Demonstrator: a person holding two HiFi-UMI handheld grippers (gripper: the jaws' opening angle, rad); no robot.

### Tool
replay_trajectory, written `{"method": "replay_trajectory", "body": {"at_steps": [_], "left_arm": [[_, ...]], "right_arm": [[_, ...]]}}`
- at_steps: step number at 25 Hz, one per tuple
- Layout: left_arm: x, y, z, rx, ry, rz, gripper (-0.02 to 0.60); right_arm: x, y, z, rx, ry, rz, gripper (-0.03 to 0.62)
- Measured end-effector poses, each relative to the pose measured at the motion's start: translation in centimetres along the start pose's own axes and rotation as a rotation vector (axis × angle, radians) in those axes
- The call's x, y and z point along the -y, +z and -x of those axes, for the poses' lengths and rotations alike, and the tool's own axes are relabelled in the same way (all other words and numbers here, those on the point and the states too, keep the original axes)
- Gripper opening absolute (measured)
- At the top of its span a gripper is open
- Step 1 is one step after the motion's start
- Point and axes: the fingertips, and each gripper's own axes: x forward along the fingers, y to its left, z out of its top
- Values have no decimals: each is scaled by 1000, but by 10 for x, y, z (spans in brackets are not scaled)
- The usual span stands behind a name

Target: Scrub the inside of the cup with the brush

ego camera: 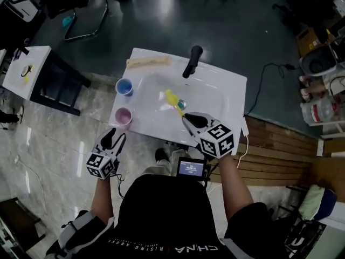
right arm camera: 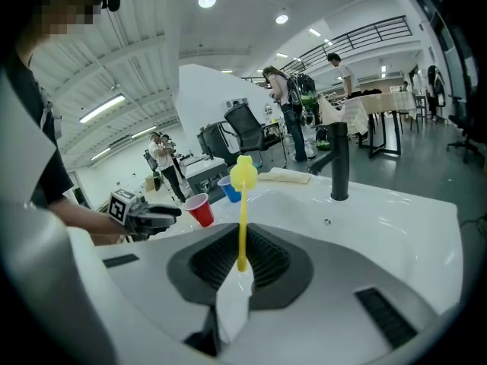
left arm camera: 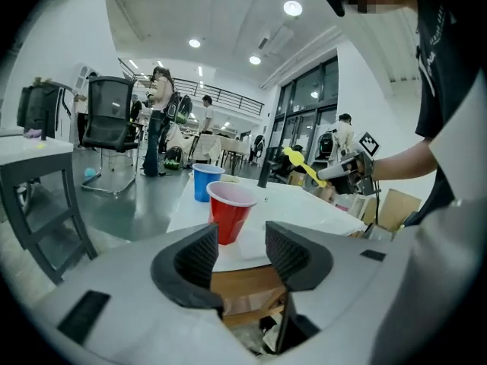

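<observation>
The right gripper (right arm camera: pixel 242 261) has its jaws pinched on the white handle of the brush (right arm camera: pixel 243 217), whose thin yellow stem rises from the pads to a yellow head at the centre of the right gripper view. The left gripper (left arm camera: pixel 242 243) has its jaws spread with nothing between the pads; the red cup (left arm camera: pixel 230 211) stands beyond them, untouched. Only the right gripper view shows the pinch on the handle. From the head view the brush is just a yellow streak over the basin, above and left of the gripper's tip. The left gripper view gives the cup's red side wall and pale rim, while the head view looks down into it and shows a pale pink round mouth. The cup stands upright at the left edge of the white sink (ego camera: pixel 218 93), with a blue cup (ego camera: pixel 124 86) just behind it, toward the top of the frame. A black faucet (ego camera: pixel 192 61) rises at the sink's far edge, and a beige cloth (ego camera: pixel 148 62) lies along that edge to its left. The brush is well apart from the red cup. The sink stands on a dark grey floor (ego camera: pixel 161 15) that meets pale glossy tiles at the left and wooden boards at the lower right. Both gripper views show a bright hall with ceiling lamps, a black office chair (left arm camera: pixel 106 116) and people standing far off.
</observation>
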Motion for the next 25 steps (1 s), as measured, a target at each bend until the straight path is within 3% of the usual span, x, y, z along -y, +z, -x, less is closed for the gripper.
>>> {"method": "replay_trajectory", "body": {"at_steps": [5,8,13,16,20,25], "left_arm": [[24,-2,6,-13,-74,33,57],[46,-5,4,-37,-138,30,6],[87,-6,-1,-52,-242,37,6],[106,-1,-6,-34,-287,85,6],[130,16,-8,39,-298,160,5],[172,18,-5,68,-320,177,5]], "right_arm": [[6,-10,21,20,-57,-50,38],[9,-19,36,32,-93,-79,38],[11,-40,63,40,-137,-118,38],[9,-49,78,63,-156,-126,38],[1,-64,104,87,-158,-118,38],[-14,-88,134,123,-146,-116,38]]}}
